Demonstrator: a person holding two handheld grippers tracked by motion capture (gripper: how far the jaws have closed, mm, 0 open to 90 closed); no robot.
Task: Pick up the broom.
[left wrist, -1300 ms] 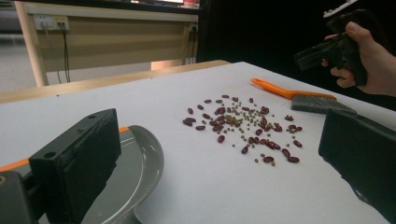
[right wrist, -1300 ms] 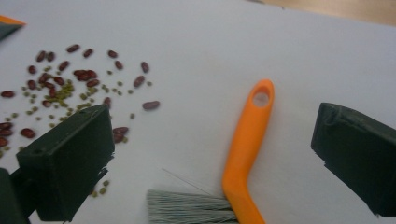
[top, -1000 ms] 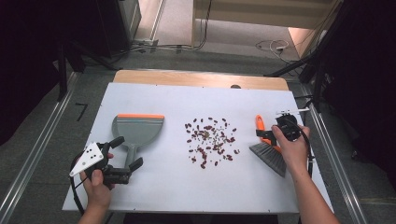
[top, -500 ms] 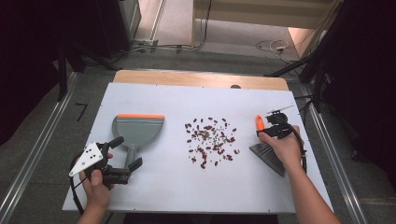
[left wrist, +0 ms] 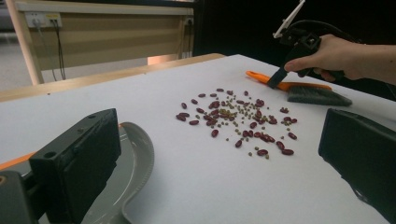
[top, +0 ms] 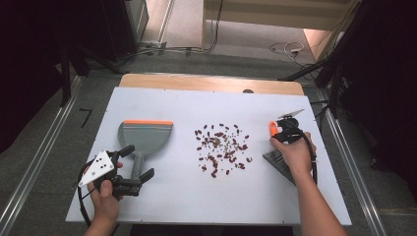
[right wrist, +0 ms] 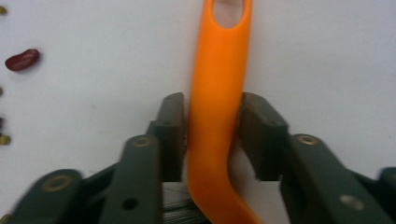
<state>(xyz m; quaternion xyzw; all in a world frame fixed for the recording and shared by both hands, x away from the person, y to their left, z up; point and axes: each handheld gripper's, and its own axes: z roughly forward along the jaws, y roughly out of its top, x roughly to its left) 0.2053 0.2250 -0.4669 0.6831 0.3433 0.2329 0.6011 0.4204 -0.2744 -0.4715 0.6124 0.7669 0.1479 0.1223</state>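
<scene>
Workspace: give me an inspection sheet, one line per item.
Surface: white table, beans aside bare.
Job's things: dustpan lies left; beans scattered in the middle; brush lies right.
Clutter: nothing seen.
Grippers: left claw open, straddling the dustpan's handle; right claw around the brush's orange handle, contact unclear.
Cables: black cable trails from each claw; more on the floor beyond.
Surroundings: grey floor, metal rails, wooden bench beyond.

Even overhead light, dark surroundings; soft frames, with near claws blurred close-up.
</scene>
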